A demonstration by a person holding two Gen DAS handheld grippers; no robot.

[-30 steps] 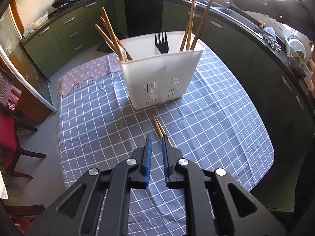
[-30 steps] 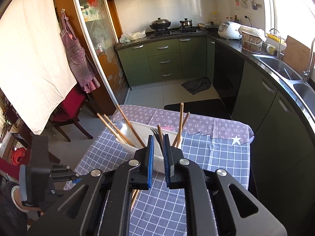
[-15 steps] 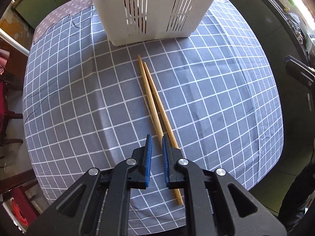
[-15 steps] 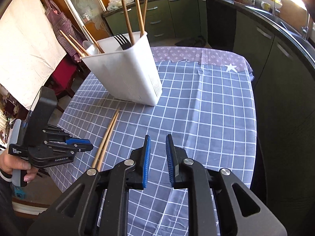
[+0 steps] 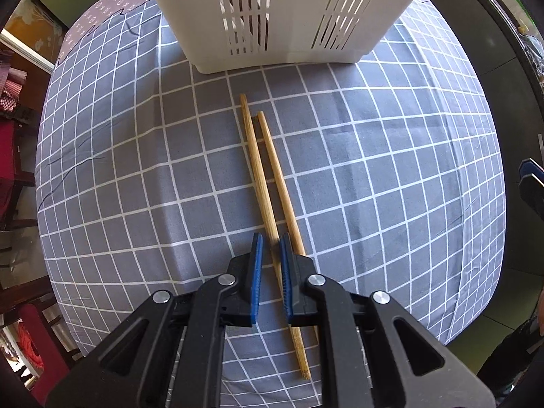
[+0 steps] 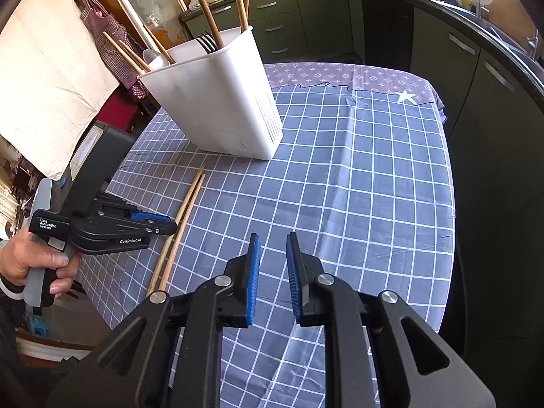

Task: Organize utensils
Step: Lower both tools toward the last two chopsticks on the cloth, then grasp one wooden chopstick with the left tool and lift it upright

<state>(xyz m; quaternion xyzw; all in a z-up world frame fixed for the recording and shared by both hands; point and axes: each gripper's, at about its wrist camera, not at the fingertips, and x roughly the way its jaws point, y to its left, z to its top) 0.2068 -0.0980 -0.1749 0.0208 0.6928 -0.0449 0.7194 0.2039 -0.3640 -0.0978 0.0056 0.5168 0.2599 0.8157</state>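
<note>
Two grippers are in our hands over a table covered with a grey checked cloth. Our left gripper points straight down at the cloth, its blue pads drawn close together with only a narrow slot between them. We see one of the two chopsticks running into that slot, but the pads do not visibly press on it, so we read the gripper as clenched and empty. In the right wrist view the same left gripper hangs low over the chopsticks, held by our left hand at the left edge.

Our right gripper tilts down over bare cloth to the right of the chopsticks, well apart from them. Its pads stand nearly closed with a small gap, and nothing lies between them.

Both chopsticks lie side by side on the cloth, almost touching, running from near us toward the far side, where their ends stop a little short of the white caddy. The caddy stands upright on the far left part of the table. From its top stick several more chopsticks, a black fork and a spoon. Dark green cabinets line the far wall and the right side.
</note>
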